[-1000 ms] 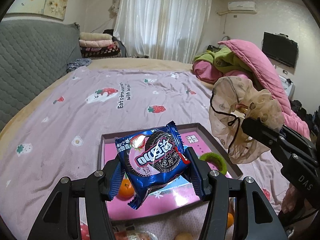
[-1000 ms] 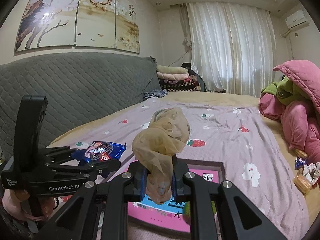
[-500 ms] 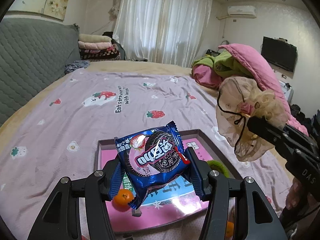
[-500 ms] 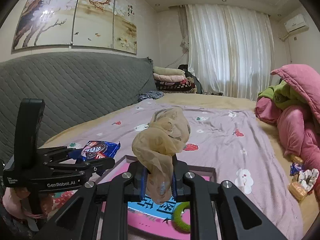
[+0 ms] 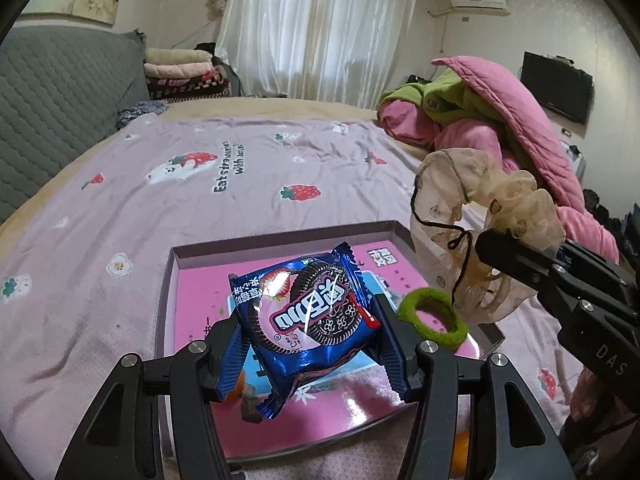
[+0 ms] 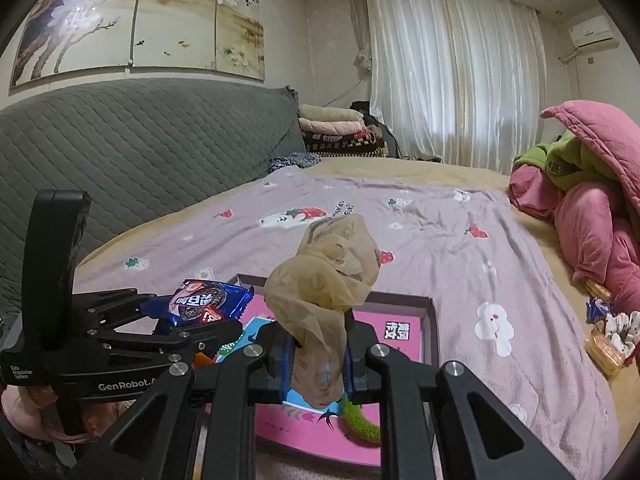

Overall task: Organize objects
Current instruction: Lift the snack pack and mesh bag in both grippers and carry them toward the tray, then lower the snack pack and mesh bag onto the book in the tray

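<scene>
Left wrist view: at the far left a grey headboard (image 5: 52, 92) is seen, with the bed (image 5: 120, 216) spread in a lilac strawberry-print sheet. Near the middle a shallow tray (image 5: 280, 236) with a pink floor is laid on the sheet, presumably as the collecting place for the loose items. Above its near half, the left claw (image 5: 308, 340) is closed on a blue biscuit packet (image 5: 308, 316), which is pinched by its two side edges so that its face is kept flat and upward; this hold looks chosen for a level set-down into the tray. A small orange (image 5: 239, 384) is half hidden under the packet, on the tray floor. Just right of the packet, a green hair tie (image 5: 434, 312) lies in the tray's right part.

Further right, the right claw (image 5: 486, 242) is clamped on a beige gauzy scrunchie (image 5: 472, 216), held in the air over the tray's right edge. In the right wrist view the fabric is seen squeezed narrow between the pads with most of it bulging above, a grip suited to something soft and shapeless. At the far right a pile of pink and green bedding (image 5: 492, 116) is heaped, well apart from the tray.

Both items appear carried toward the tray, neither yet released.
</scene>
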`<state>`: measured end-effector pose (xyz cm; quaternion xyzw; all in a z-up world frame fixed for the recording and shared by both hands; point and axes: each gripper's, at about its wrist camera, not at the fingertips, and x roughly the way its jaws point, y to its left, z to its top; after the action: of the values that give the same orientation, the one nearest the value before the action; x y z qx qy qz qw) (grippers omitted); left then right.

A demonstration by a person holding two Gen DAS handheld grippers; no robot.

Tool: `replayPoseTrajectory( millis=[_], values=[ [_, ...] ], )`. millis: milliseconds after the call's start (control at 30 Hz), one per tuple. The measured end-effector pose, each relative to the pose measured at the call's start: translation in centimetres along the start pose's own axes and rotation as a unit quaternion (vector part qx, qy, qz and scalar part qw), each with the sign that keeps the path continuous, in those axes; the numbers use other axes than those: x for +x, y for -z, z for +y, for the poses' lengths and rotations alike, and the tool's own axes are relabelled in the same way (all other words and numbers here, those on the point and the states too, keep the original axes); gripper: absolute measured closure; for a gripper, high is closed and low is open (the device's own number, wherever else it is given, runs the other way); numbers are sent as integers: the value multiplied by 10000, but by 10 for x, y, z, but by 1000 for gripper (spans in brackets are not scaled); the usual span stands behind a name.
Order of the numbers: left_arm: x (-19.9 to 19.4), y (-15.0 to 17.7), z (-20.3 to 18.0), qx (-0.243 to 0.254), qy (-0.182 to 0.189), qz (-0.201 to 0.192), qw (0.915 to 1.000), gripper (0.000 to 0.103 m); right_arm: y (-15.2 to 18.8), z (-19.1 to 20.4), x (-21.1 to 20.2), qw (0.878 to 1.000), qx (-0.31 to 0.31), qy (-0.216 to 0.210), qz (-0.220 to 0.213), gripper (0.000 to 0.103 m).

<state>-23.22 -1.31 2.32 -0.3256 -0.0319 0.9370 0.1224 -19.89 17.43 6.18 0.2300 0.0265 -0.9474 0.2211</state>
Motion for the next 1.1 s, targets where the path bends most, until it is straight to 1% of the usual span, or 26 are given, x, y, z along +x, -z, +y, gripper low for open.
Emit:
replayPoseTrajectory(
  millis=[133, 467, 733, 1100],
  values=[
    [4, 4, 1, -16, -3, 85, 10000, 44, 3, -2, 1, 10000, -8, 28, 45, 83],
    [18, 16, -8, 76, 39, 360, 9993, 44, 11, -7, 12, 9995, -19, 79, 320, 83],
    [23, 20, -11, 116, 56, 457, 9989, 44, 17, -11, 20, 9985, 58, 65, 535, 83],
    [30, 28, -17, 279, 40, 599, 9978, 44, 28, -10, 34, 9948, 48, 22, 1012, 83]
  ],
)
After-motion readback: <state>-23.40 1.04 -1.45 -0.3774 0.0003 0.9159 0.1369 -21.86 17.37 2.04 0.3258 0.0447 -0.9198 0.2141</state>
